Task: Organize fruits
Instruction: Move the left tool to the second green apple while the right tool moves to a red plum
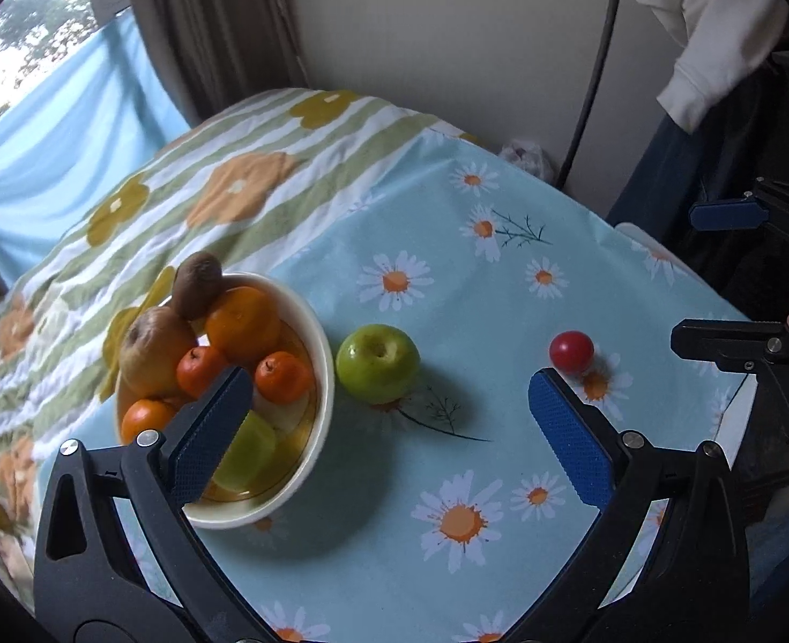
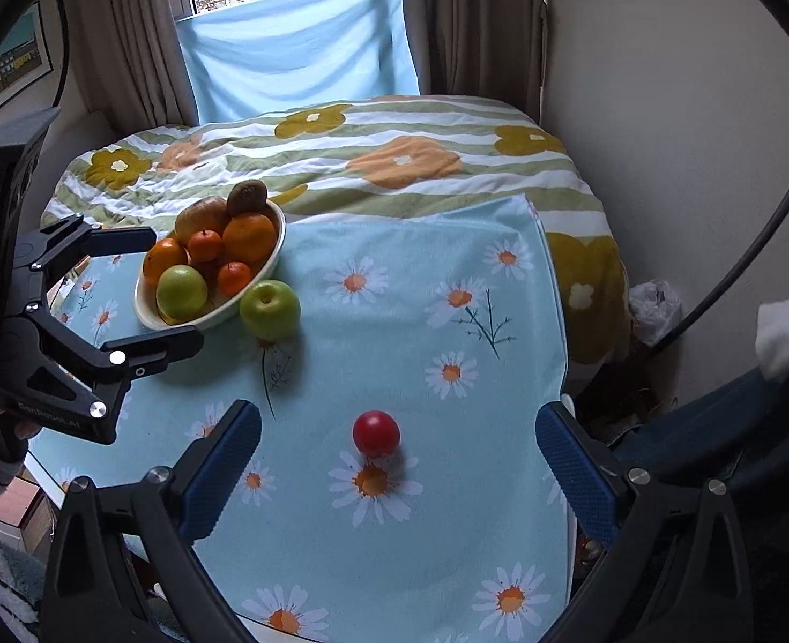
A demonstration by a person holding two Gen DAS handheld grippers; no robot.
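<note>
A cream bowl (image 1: 317, 332) (image 2: 274, 262) holds oranges, small tangerines, a kiwi, a brownish pear and a green apple (image 2: 181, 293). A second green apple (image 1: 377, 363) (image 2: 270, 309) sits on the daisy tablecloth just right of the bowl. A small red fruit (image 1: 571, 351) (image 2: 376, 433) lies alone further right. My left gripper (image 1: 389, 418) is open and empty, its left finger over the bowl, the apple between the fingers ahead. My right gripper (image 2: 397, 461) is open and empty, with the red fruit between its fingers.
The light-blue daisy cloth (image 2: 394, 536) covers a small table; its right edge drops off near a wall. A striped flower blanket (image 2: 394, 161) lies behind. A crumpled bag (image 2: 654, 305) sits on the floor at right. Curtains and a window stand at the back.
</note>
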